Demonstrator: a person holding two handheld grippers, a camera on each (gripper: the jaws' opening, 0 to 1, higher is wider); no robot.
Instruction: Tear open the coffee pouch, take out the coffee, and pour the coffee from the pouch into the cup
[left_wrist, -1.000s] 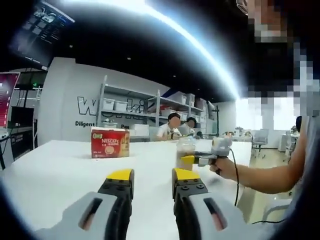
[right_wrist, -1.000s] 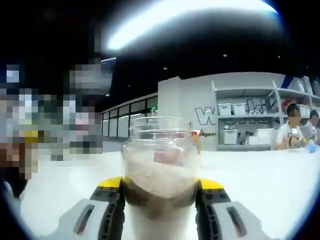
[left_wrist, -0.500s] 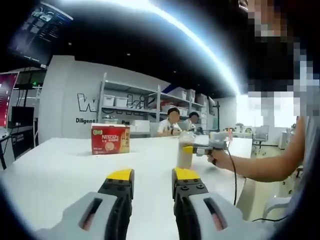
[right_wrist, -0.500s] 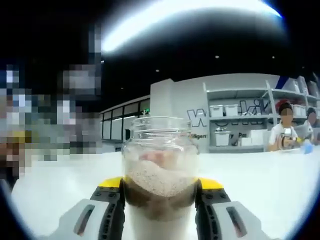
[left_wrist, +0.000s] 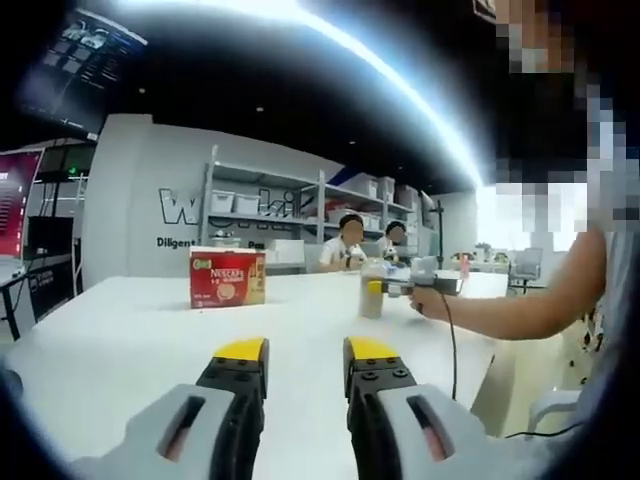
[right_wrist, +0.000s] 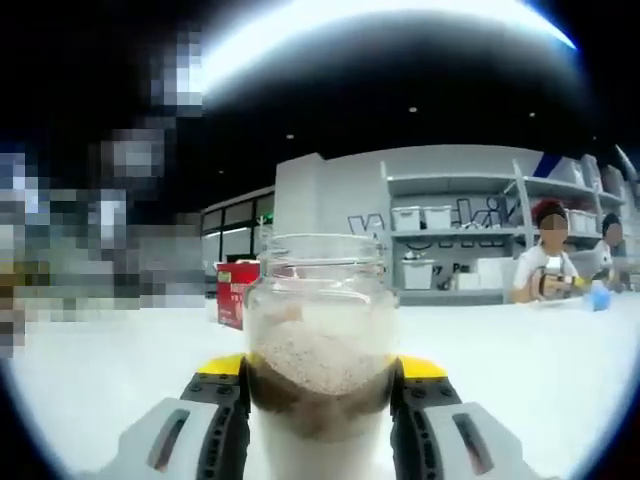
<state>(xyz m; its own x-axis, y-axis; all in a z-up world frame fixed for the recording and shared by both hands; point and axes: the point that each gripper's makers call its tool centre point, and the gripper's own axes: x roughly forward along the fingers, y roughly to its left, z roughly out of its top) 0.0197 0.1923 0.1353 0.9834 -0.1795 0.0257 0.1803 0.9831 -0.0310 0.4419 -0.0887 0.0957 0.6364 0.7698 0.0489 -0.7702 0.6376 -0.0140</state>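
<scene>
Two grippers in play, risk first: right gripper (right_wrist: 320, 385) carries an open-topped glass jar (right_wrist: 318, 340) w/ no lid seen, so a tilt or fast swing could spill the granules, and a loose pinch on smooth glass could let it slip, judged from the hold low on the jar body. Jar looks roughly half full: pale granules over a darker layer, level sloping a bit. Right jaws are clamped on the jar's lower half, yellow tips pressed on both sides, jar upright between them. In left gripper view that same right gripper (left_wrist: 385, 288) sits in a person's hand (left_wrist: 428, 302) to the right of the red Nescafe box (left_wrist: 227, 277), jar (left_wrist: 373, 292) at or just above the white table (left_wrist: 130, 330); contact w/ table can't be told. Left gripper (left_wrist: 305, 352) has jaws apart w/ a moderate gap, nothing between them, touching nothing, hovering over the table on the near side of the box. Box stands upright on the table, well apart from left gripper; also visible behind the jar's left edge in right gripper view (right_wrist: 236, 294). No loose coffee pouch made out. Other risk: jar knocking the box if swung that way. Bkgd: shelving (left_wrist: 280, 215) w/ bins behind the box, two seated people (left_wrist: 350, 245) near it.
</scene>
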